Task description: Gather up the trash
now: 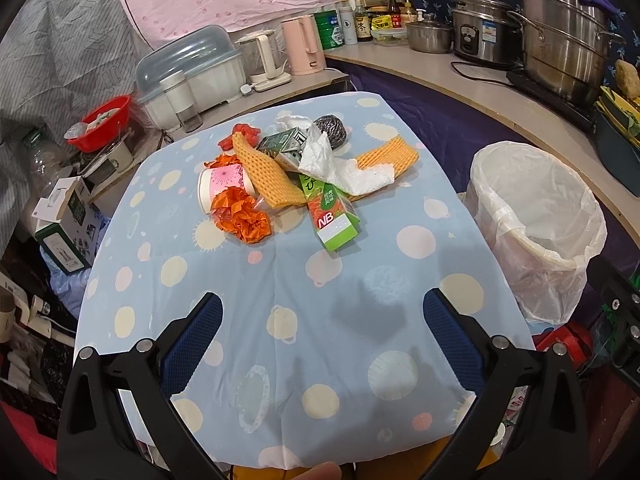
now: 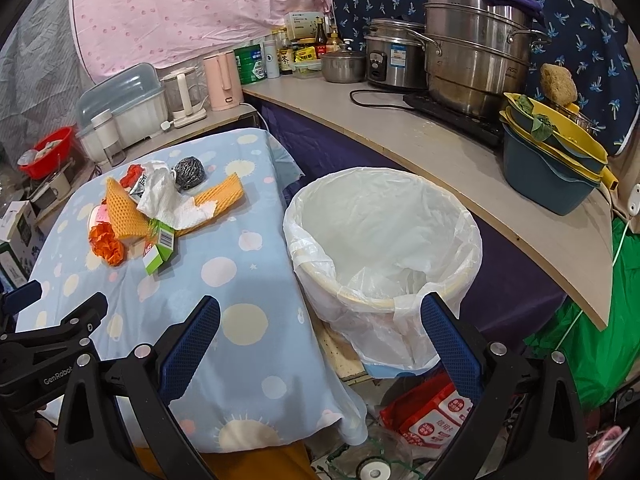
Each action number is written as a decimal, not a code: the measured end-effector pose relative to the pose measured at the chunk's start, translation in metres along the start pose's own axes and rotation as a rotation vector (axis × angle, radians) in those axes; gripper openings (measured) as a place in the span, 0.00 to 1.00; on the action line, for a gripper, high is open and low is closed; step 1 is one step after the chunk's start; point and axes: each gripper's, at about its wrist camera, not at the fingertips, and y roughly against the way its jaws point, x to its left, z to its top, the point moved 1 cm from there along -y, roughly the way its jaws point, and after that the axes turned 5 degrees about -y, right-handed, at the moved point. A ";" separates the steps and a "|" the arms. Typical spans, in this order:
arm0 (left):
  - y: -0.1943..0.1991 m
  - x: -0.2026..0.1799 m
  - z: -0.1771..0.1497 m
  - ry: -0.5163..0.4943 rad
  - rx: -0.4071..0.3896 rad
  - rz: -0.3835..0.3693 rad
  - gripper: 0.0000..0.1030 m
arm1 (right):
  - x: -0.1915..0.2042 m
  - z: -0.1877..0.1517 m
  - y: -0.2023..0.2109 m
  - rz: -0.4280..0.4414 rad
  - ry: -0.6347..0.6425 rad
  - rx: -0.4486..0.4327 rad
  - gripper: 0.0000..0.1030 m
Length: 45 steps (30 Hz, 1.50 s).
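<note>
Nearest, the left gripper (image 1: 322,322) and right gripper (image 2: 320,320) both hang with fingers spread wide, holding nothing, over a blue dotted tablecloth (image 1: 328,360). Further on, mid-table, sits the trash pile — a green carton (image 1: 334,216), crumpled orange paper (image 1: 242,216), a white tissue (image 1: 340,164), foam netting (image 1: 266,174). All look light and crushable; the carton's stiff long sides seem the surest hold. Beside the table stands the lined bin (image 2: 384,248).

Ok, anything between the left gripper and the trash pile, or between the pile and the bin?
Nothing visible. Only bare tablecloth lies between the open left gripper and the trash pile. The lined bin stands open beside the table's right edge, with nothing between it and the pile.
</note>
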 end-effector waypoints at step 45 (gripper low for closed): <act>-0.005 -0.008 0.017 -0.036 0.003 -0.066 0.93 | -0.002 0.007 0.000 -0.037 -0.012 0.022 0.94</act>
